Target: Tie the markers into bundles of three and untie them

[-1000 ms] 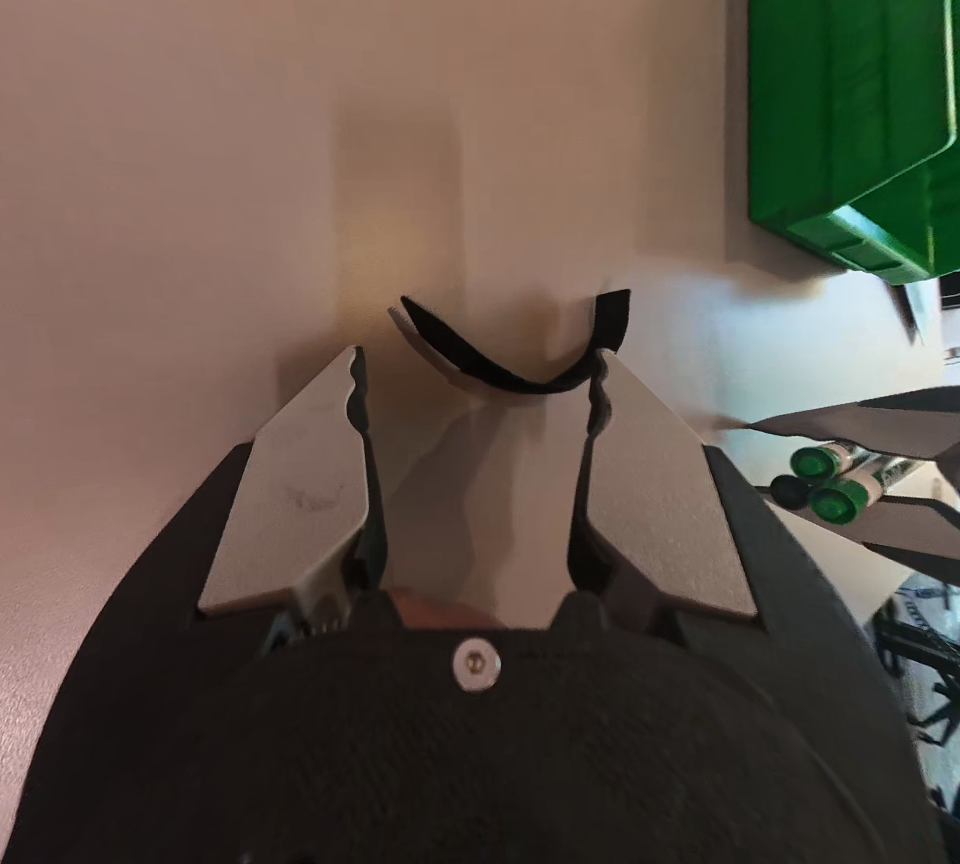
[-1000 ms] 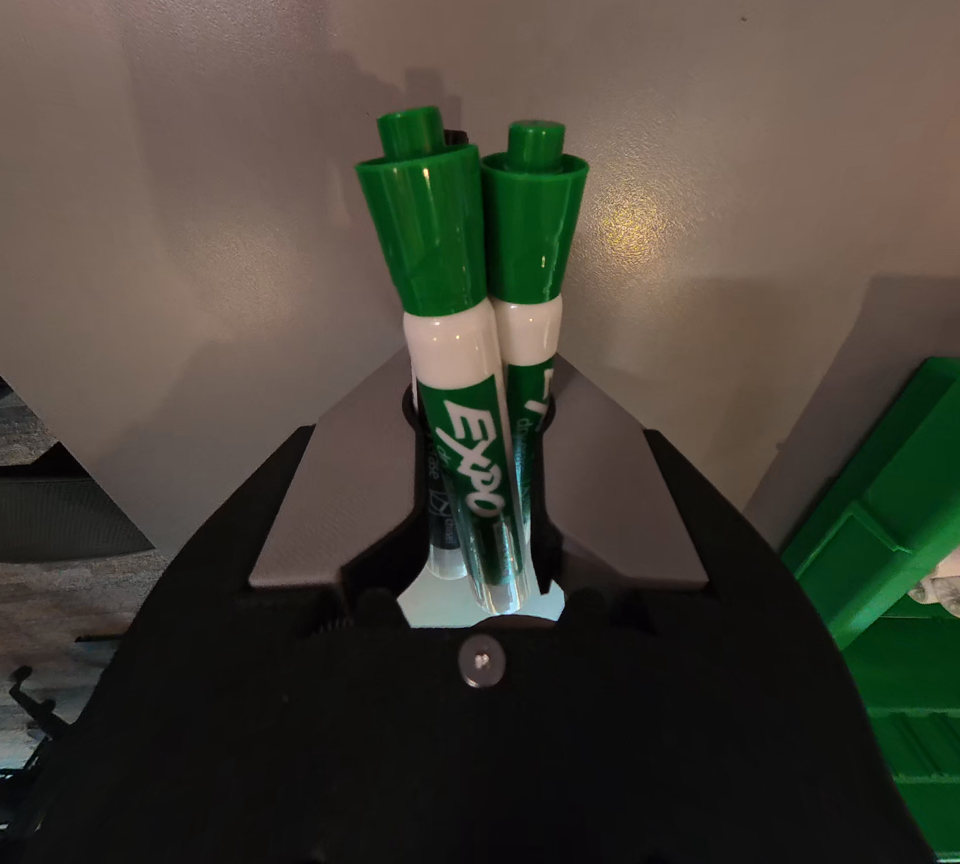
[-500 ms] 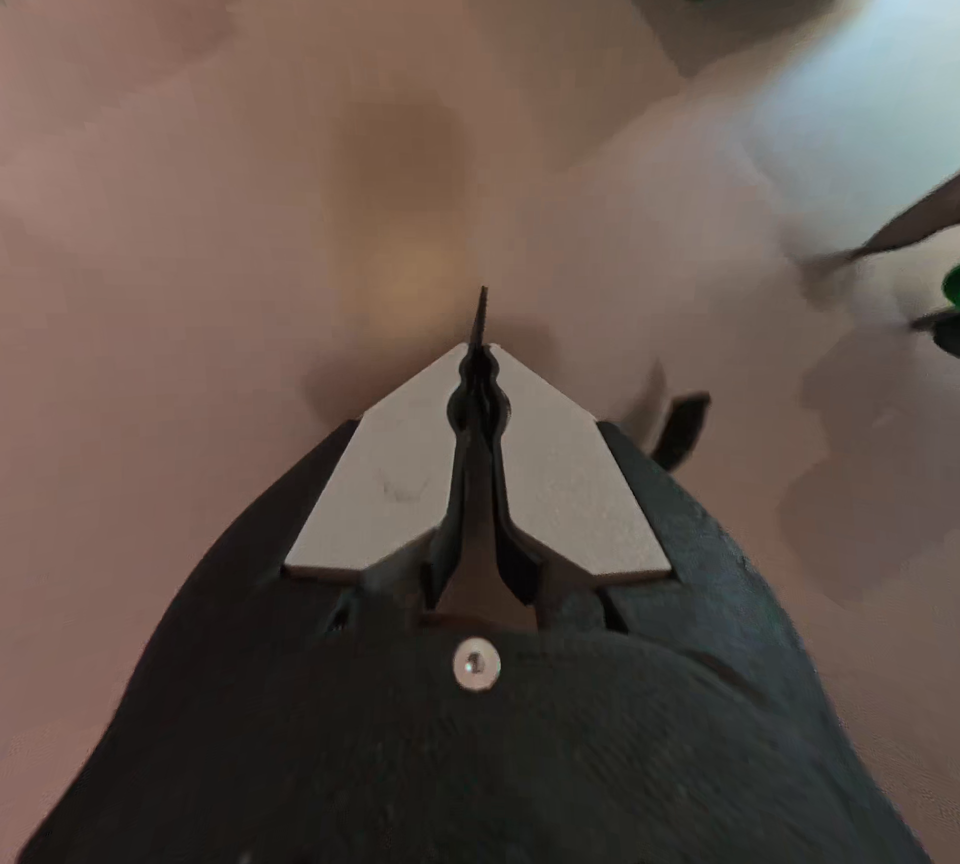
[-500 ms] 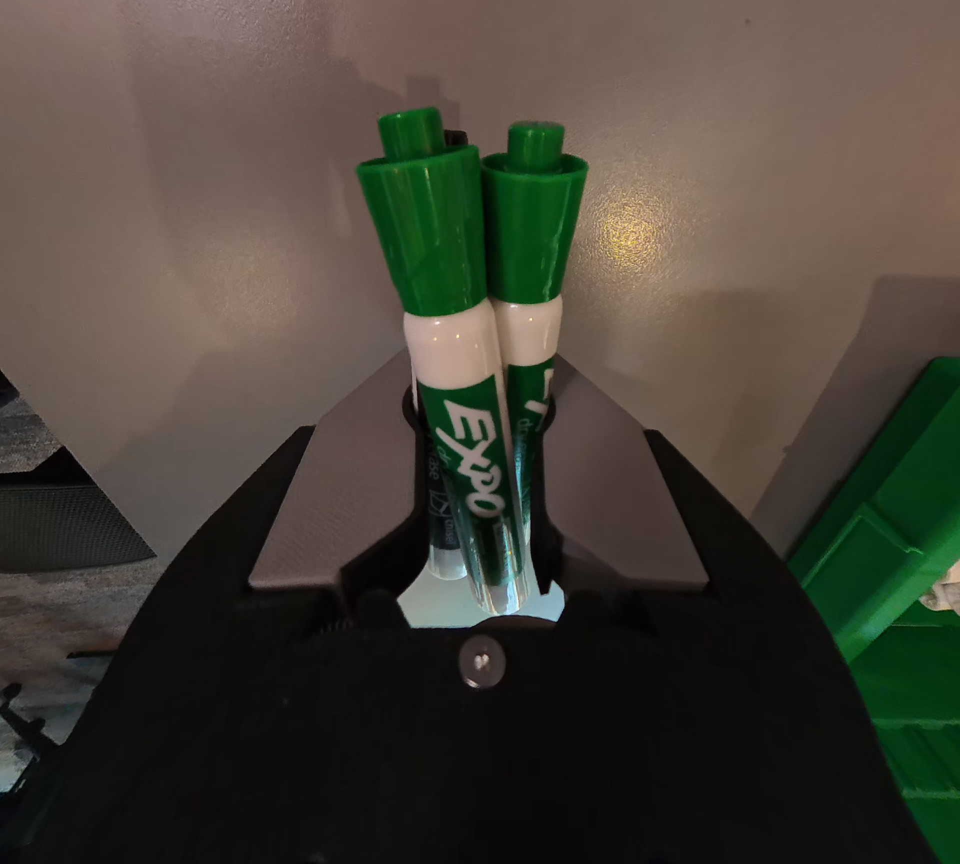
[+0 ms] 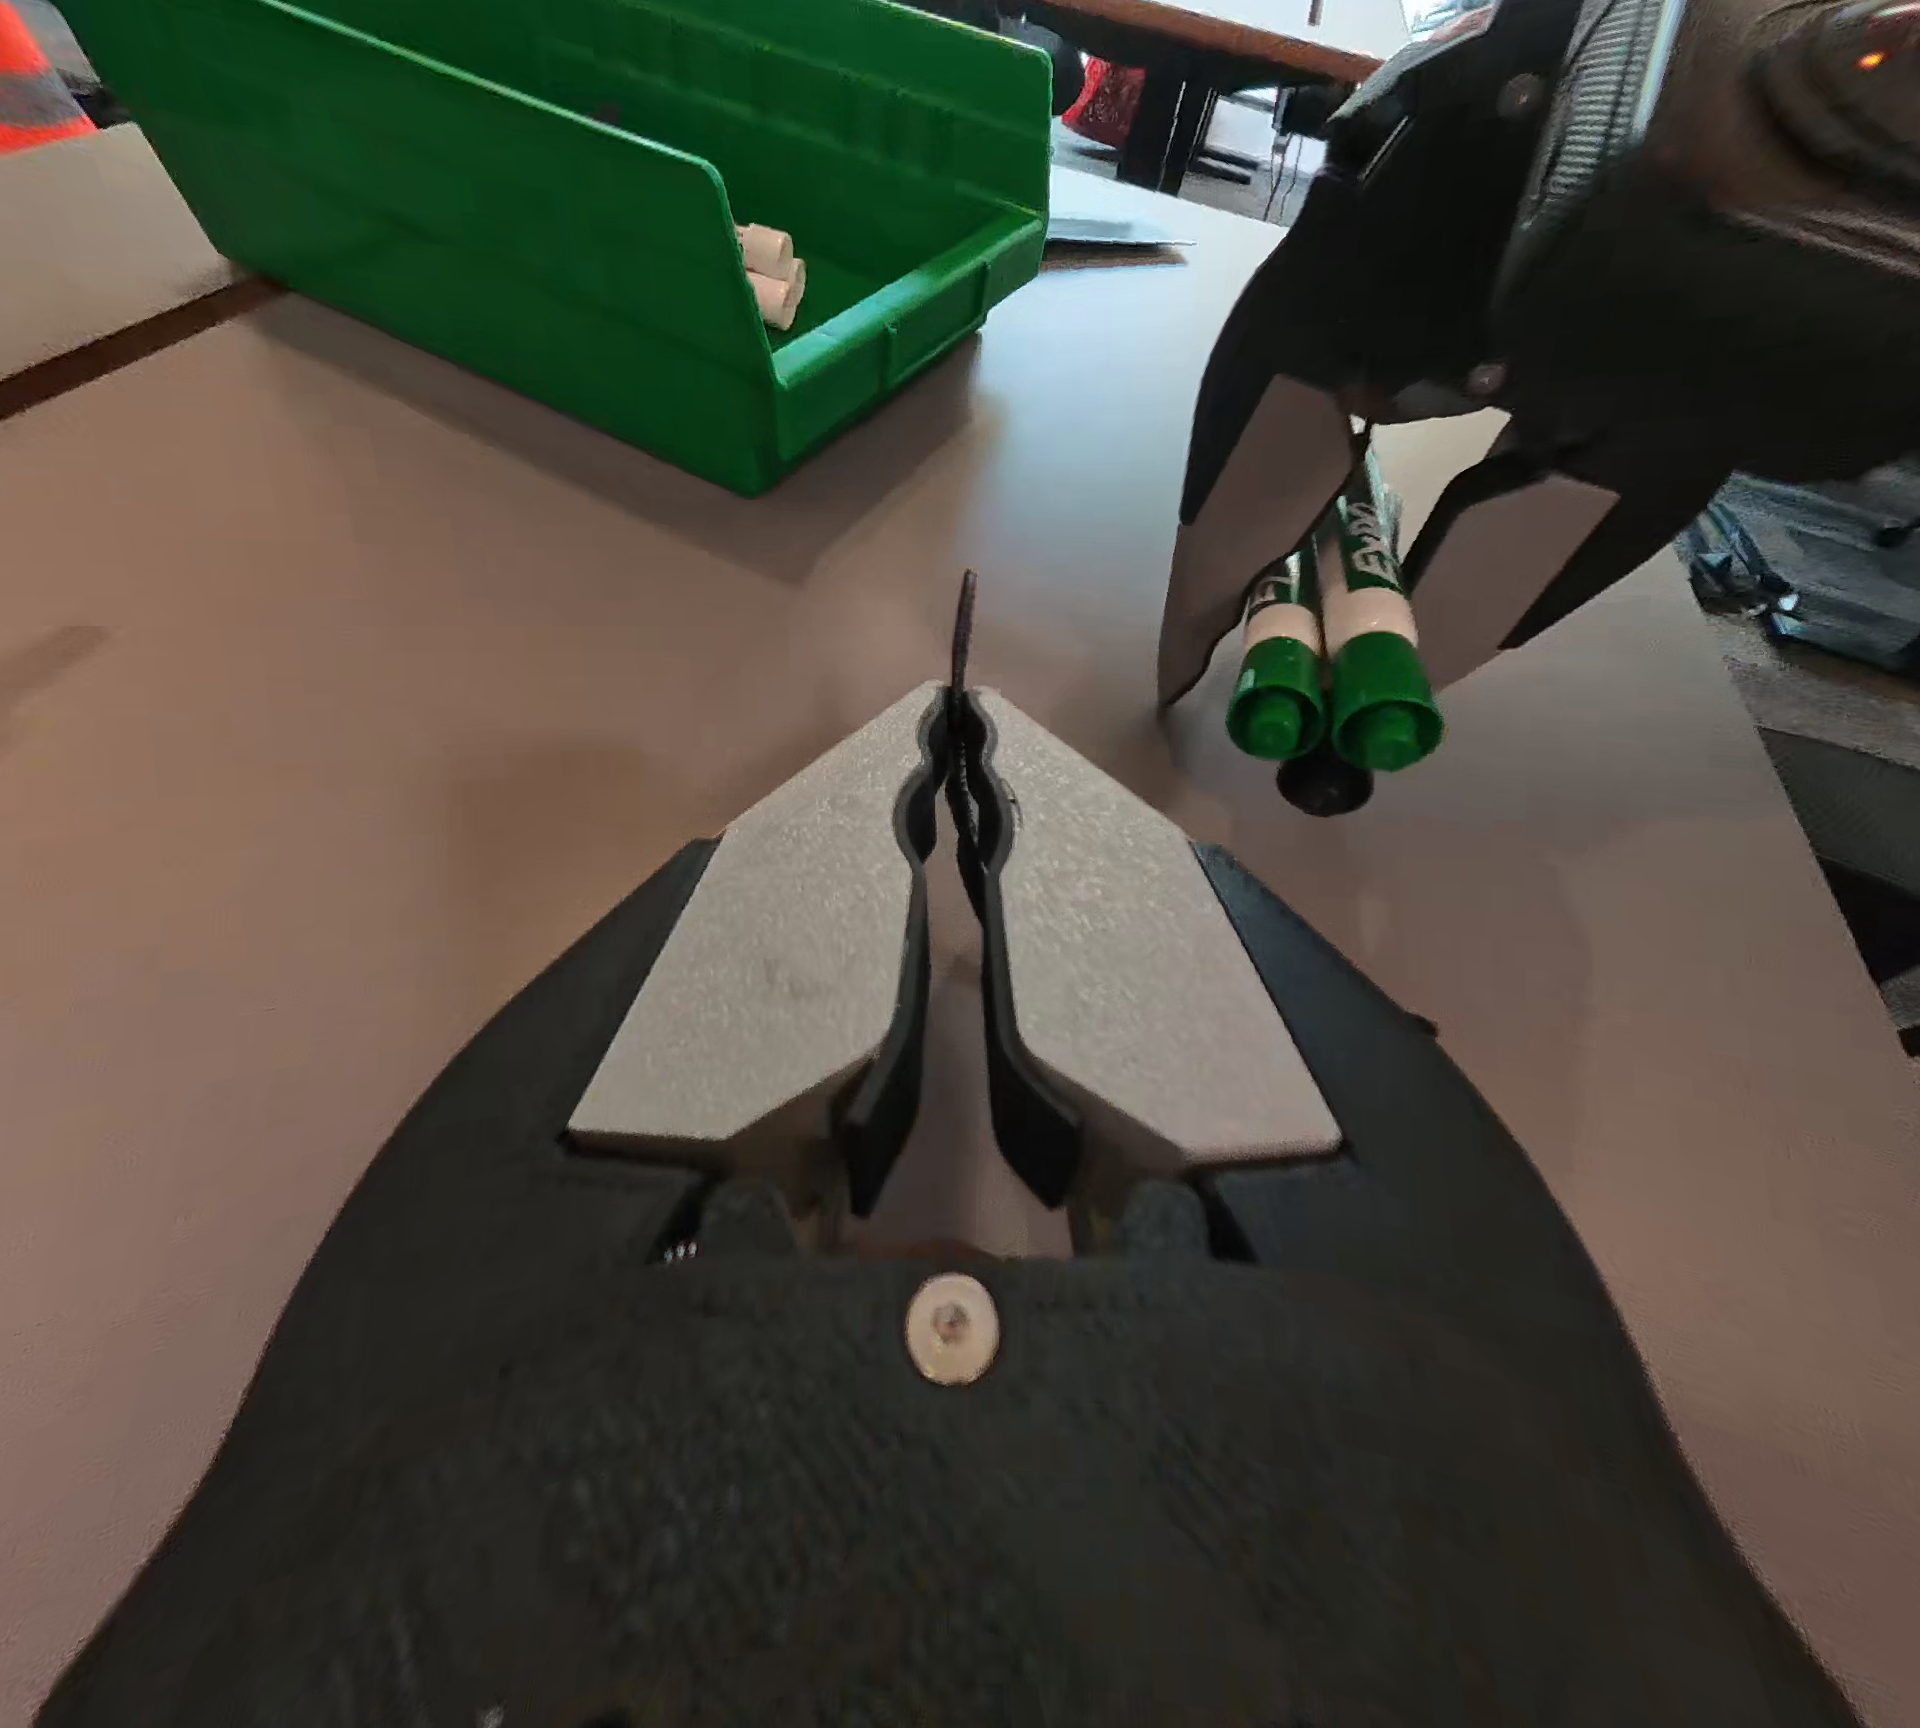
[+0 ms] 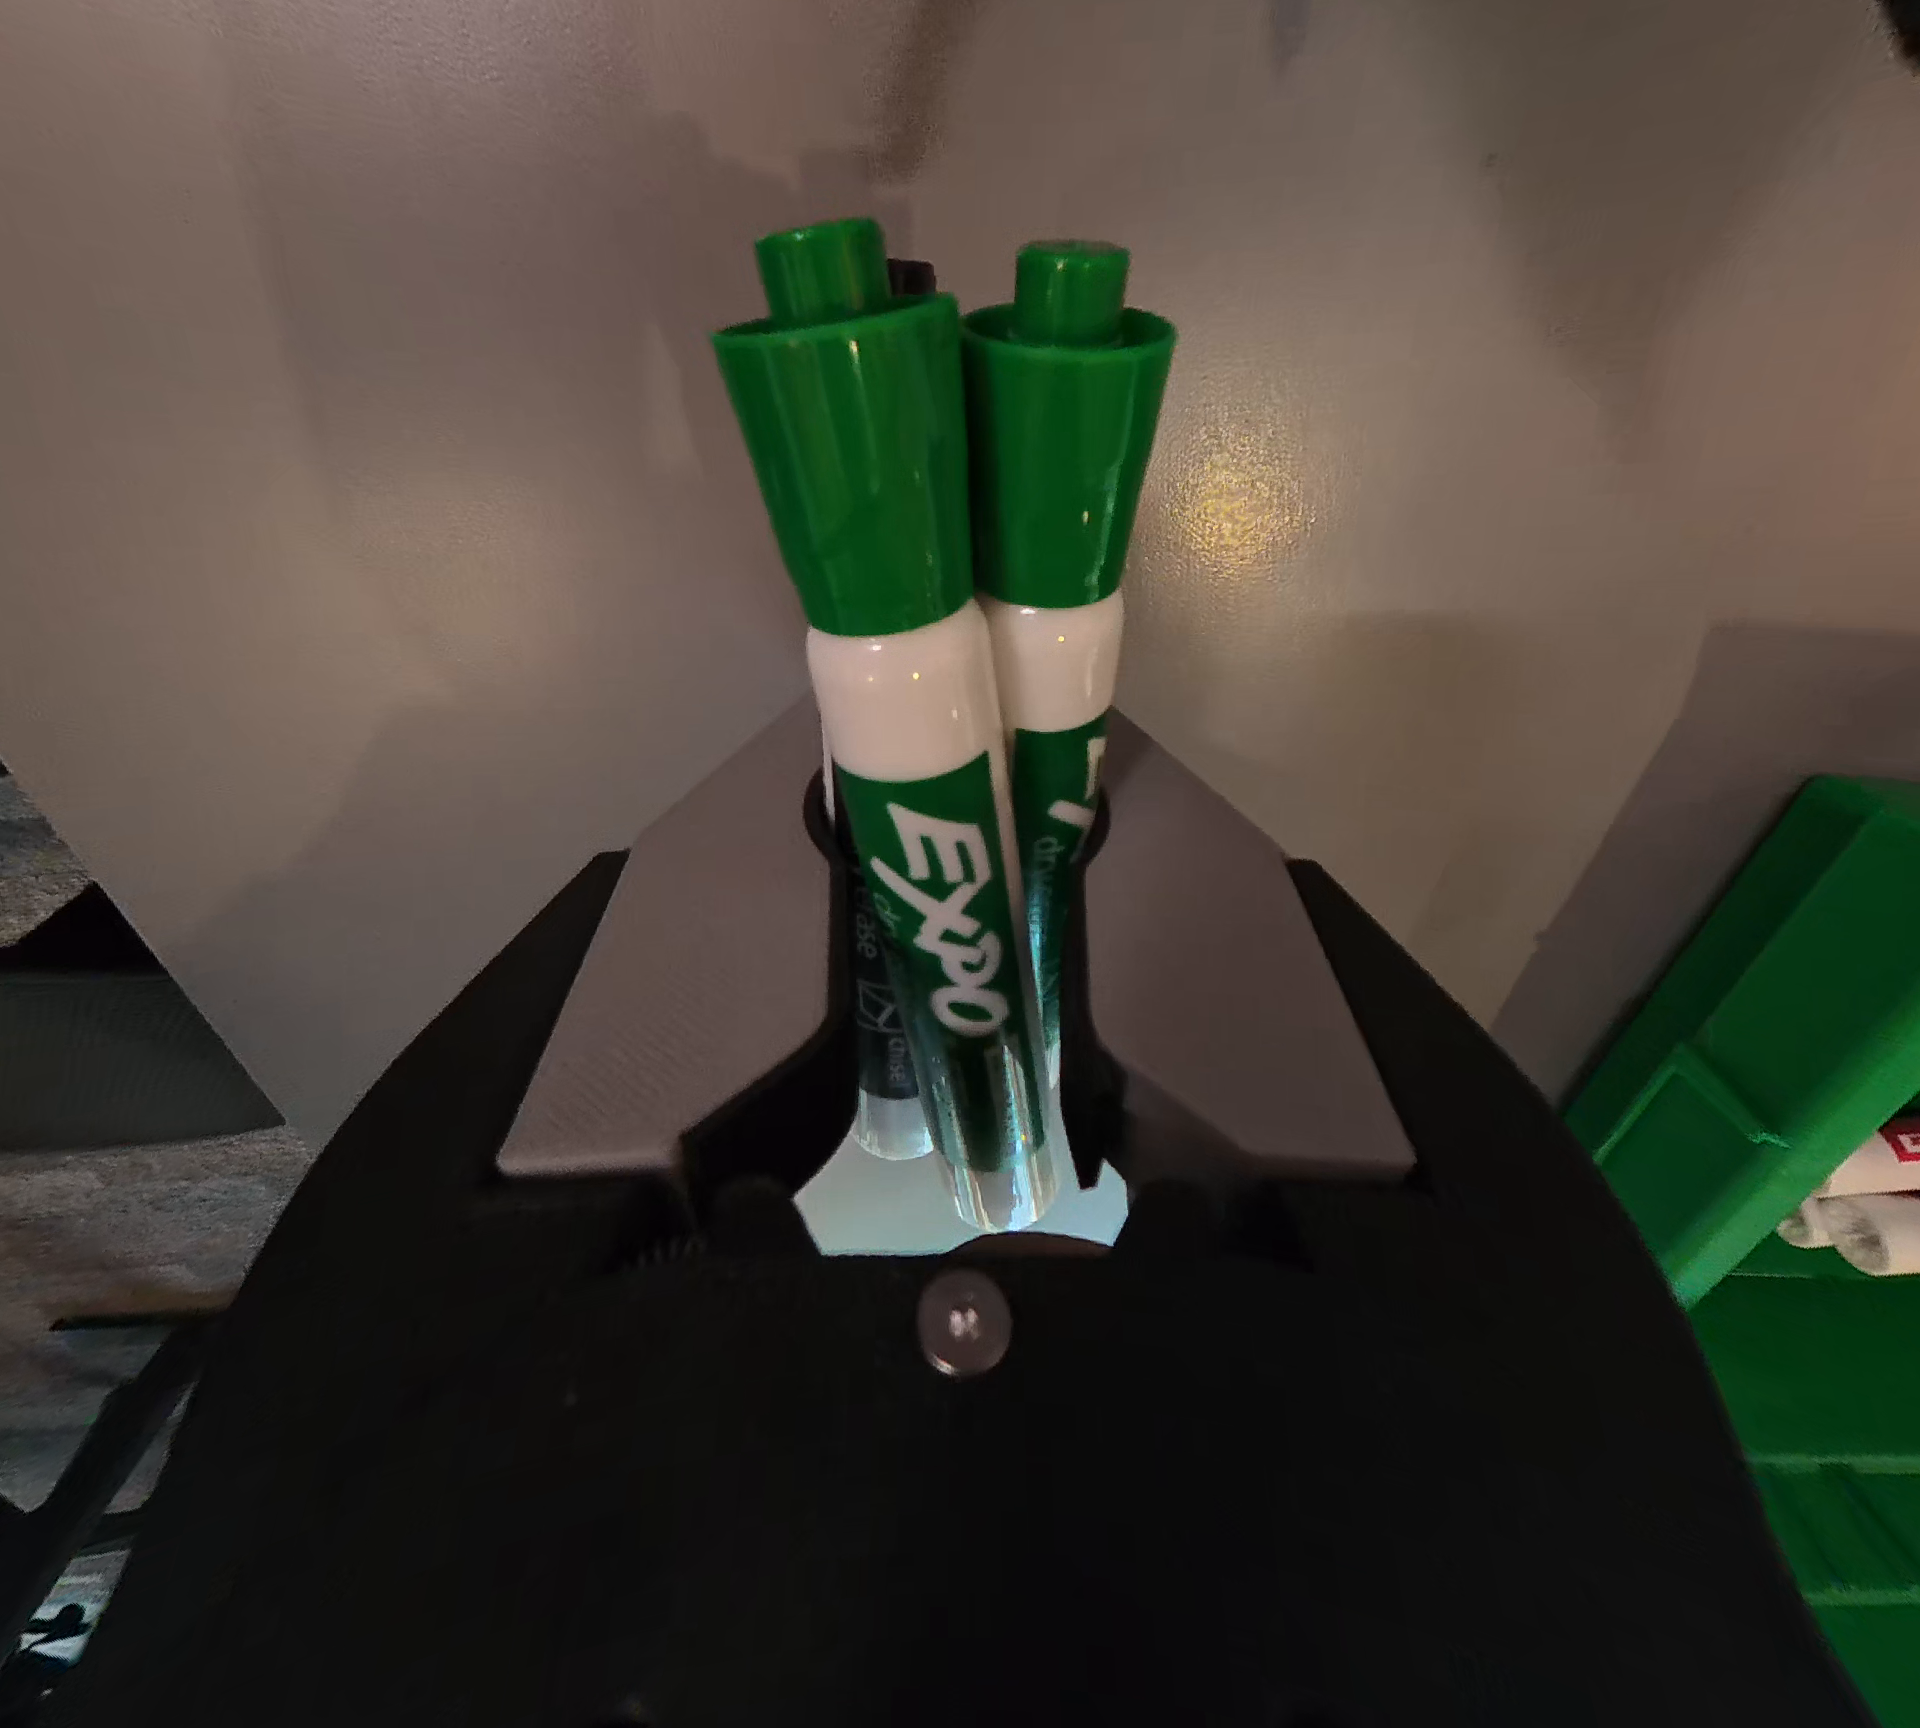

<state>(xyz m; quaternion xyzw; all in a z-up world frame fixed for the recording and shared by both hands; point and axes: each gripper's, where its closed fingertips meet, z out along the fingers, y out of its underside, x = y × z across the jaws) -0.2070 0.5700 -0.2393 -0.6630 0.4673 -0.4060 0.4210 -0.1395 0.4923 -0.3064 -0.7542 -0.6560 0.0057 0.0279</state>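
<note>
Pinching a thin black strap (image 5: 966,639), your left tool (image 5: 961,702) has both fingers pressed together on it, and the strap's end stands up past the tips. To its right, your right tool (image 5: 1320,670) is clamped on three markers (image 6: 935,639), two with green caps and one black-capped below them, pointing down at the desk (image 5: 416,743). Ahead and to the left of the left tool stands a green bin (image 5: 520,203).
</note>
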